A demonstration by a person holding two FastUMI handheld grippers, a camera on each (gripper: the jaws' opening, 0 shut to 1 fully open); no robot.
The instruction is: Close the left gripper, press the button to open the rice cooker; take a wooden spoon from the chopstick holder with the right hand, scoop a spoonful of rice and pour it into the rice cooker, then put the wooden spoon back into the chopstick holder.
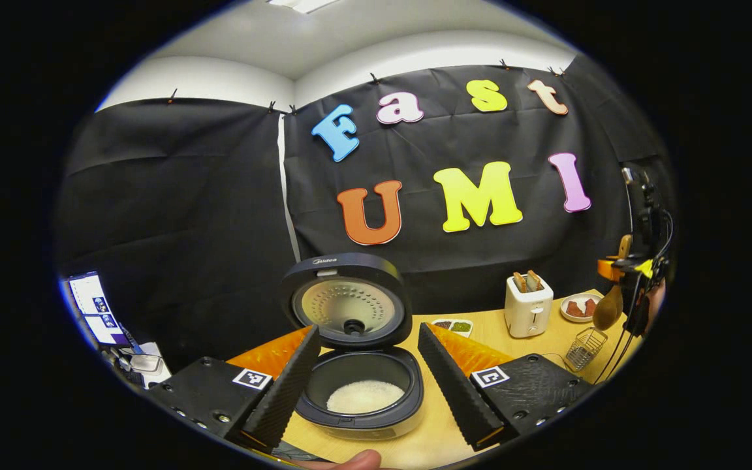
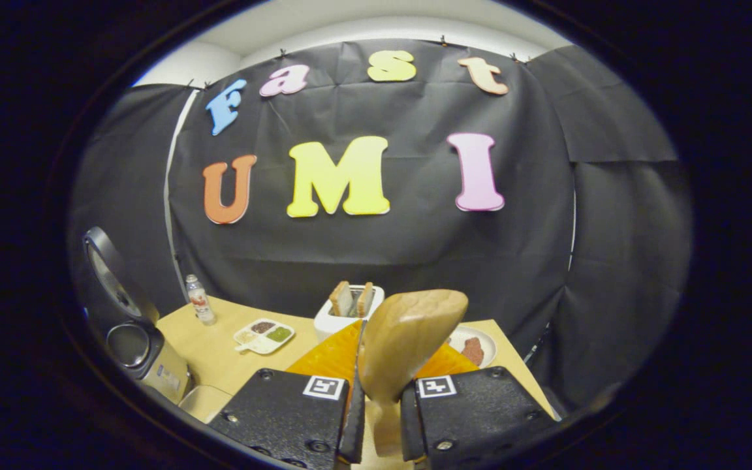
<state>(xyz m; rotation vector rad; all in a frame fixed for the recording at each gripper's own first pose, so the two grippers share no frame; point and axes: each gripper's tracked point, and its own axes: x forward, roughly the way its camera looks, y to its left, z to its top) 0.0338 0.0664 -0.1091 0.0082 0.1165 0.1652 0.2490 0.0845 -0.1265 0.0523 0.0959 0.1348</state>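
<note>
While the left claw (image 1: pixel 368 375) hangs released above the desk (image 1: pixel 546 346), the left gripper view shows 1 rice cooker (image 1: pixel 358 365) between its 2 fingers, lid up, rice in the pot. Right of the cooker stand 1 toaster (image 1: pixel 528 305) with 2 slices, 1 plate (image 1: pixel 580 307) and 1 wire chopstick holder (image 1: pixel 585 348); above the holder hangs 1 wooden spoon (image 1: pixel 611 301). From the right gripper view, the right claw (image 2: pixel 377 398) is clenched on that wooden spoon's (image 2: pixel 408 339) handle, bowl up. Left of the toaster (image 2: pixel 348 310) sit 1 divided tray (image 2: pixel 264 335), 1 bottle (image 2: pixel 200 300) and the cooker (image 2: pixel 131 326).
</note>
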